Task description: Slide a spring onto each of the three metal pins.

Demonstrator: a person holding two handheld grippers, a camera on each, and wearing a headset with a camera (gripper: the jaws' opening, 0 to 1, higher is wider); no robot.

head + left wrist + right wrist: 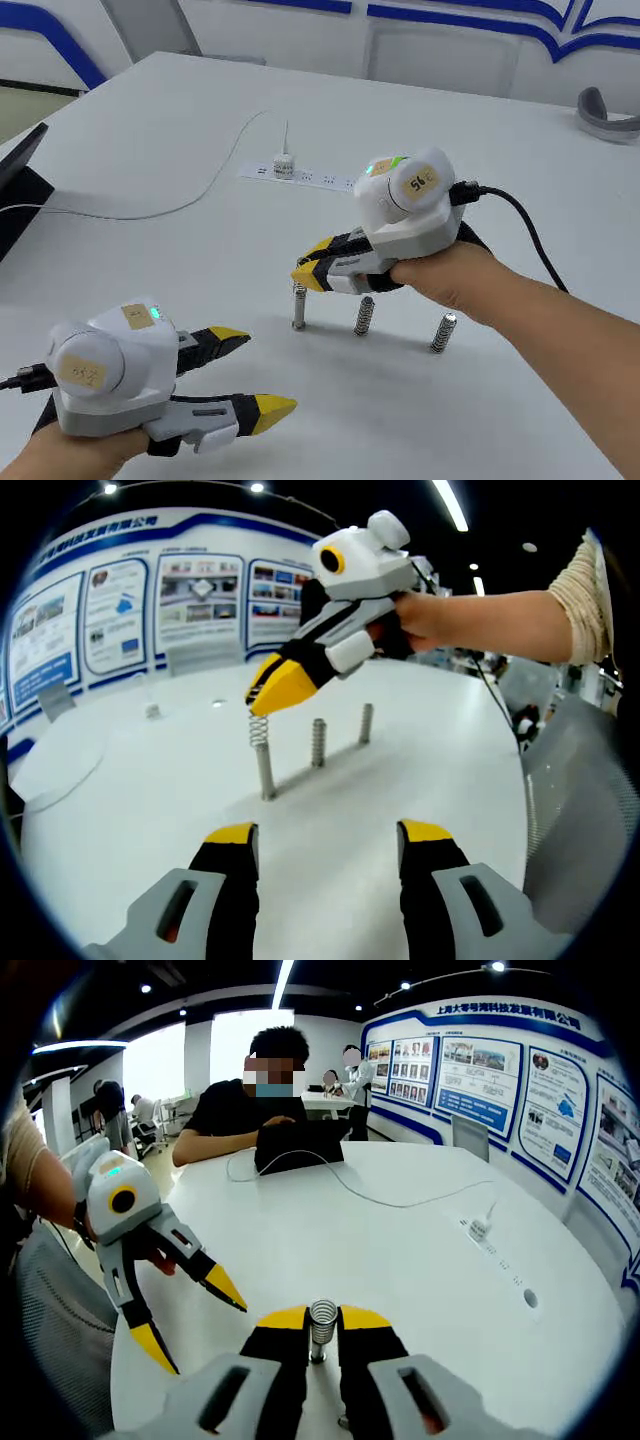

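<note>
While the right claw (308, 272) hangs just above the row of 3 pins, its jaws are pressed together on a spring (322, 1315). We see this best in the right gripper view, where the coil stands upright between the 2 yellow tips. The lower end of this spring meets the top of the first pin (299, 314), which is at the left end of the row in the head view. We cannot tell how far the pin goes inside the coil. The lower shaft of this pin is bare, and it stands upright on the white worktop (150, 180).

The middle pin (366, 300) and the last pin (449, 320) stand beside it in one line, a little apart from each other. Each of them carries its own coil: the middle spring (364, 320) and the last spring (441, 338).

The left claw (262, 372) is low and near to us, well apart from the pins. Its 2 jaws are spread wide and point toward the row.

Farther back on the worktop we see a flat power strip (310, 179) with a small white plug (284, 165) in it, and a white cable (190, 205) runs from there to the left. In the right gripper view, a person (255, 1110) in a black shirt sits at the far side behind a dark laptop (300, 1148).
</note>
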